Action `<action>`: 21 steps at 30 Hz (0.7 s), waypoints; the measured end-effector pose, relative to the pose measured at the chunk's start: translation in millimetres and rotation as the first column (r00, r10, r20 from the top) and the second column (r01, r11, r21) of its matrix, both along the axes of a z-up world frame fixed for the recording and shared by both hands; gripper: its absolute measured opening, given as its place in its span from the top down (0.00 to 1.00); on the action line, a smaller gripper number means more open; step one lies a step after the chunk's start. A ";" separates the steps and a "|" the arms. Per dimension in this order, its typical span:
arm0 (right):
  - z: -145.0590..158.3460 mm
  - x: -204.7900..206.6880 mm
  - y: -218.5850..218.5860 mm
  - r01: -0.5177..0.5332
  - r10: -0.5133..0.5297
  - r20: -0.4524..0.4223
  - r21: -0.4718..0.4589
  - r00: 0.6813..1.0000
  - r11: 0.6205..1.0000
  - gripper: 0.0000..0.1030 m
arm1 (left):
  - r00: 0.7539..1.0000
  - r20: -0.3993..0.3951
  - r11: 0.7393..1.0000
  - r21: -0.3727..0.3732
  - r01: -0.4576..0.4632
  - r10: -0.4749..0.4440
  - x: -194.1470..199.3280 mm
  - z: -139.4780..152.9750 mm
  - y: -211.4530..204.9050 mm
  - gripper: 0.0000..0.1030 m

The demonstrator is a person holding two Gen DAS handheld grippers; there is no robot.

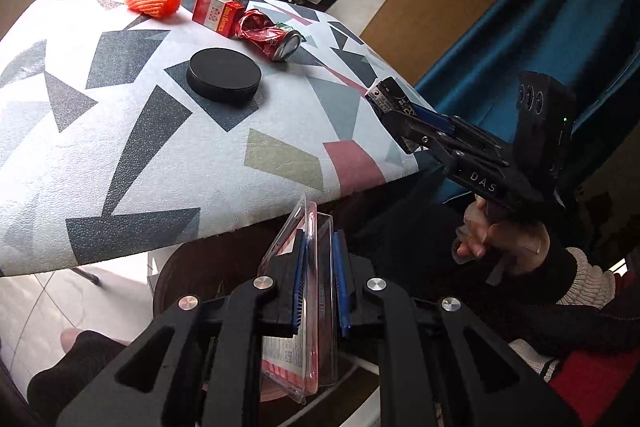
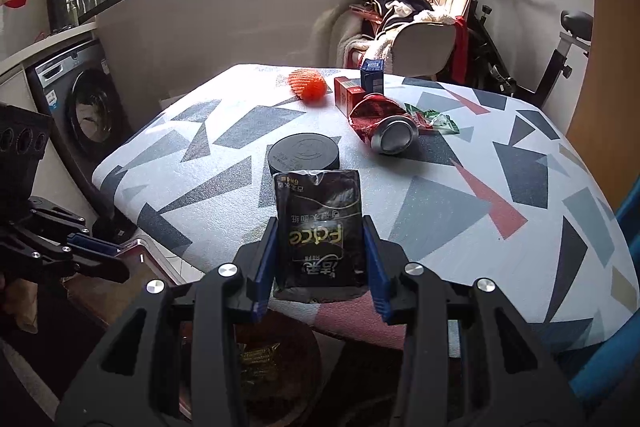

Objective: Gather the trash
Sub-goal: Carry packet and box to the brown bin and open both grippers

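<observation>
While left fingers (image 1: 318, 291) pinch clear packaging (image 1: 312, 267), right fingers (image 2: 320, 267) clamp tissue pack (image 2: 318, 227)

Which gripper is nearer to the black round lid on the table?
Right. The right gripper, holding a black tissue pack, is just before the black round lid. The left gripper is below the table edge, holding a clear plastic package.
</observation>
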State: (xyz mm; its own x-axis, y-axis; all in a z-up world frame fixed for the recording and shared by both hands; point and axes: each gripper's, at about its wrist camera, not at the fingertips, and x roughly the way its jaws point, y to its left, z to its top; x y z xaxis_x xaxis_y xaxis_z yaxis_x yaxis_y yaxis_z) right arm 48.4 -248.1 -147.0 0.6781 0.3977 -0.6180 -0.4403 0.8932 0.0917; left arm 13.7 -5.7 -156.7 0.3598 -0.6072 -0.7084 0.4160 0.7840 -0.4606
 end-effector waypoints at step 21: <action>-26.0 -27.3 28.1 -0.146 0.147 -0.065 0.023 0.987 0.989 0.59 | 0.934 0.223 0.948 0.096 -0.305 0.278 -19.2 42.6 45.8 0.07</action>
